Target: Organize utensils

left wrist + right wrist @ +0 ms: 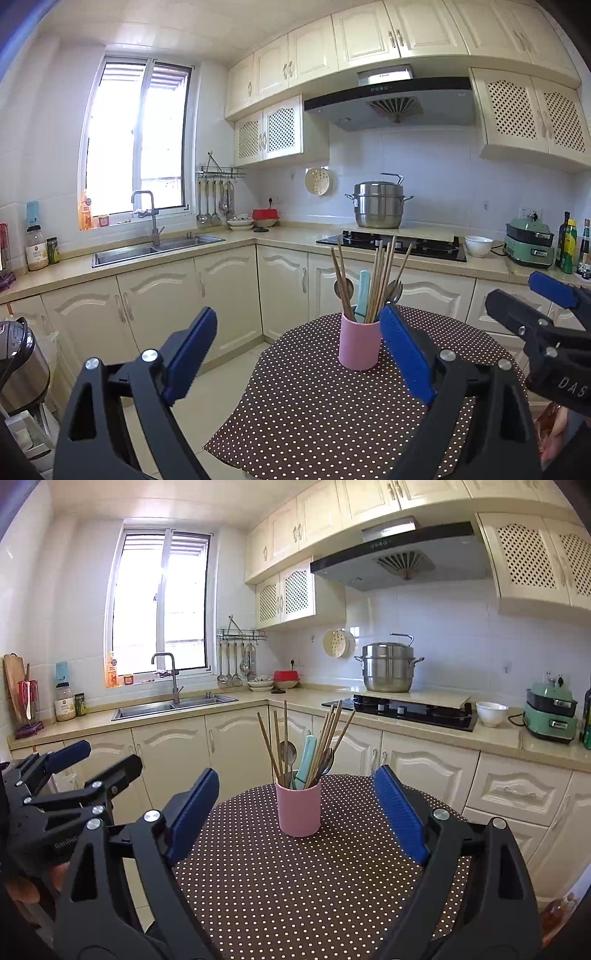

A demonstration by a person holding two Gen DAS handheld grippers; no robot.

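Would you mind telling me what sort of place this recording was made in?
Most likely a home kitchen: a sink under the window, a gas hob beneath a range hood, and cream cabinets. Both grippers hover open near a pink utensil cup.

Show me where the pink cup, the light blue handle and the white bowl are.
pink cup (298,814): right wrist view, front wall.
light blue handle (307,755): right wrist view, upper handle.
white bowl (491,713): right wrist view, outer side.
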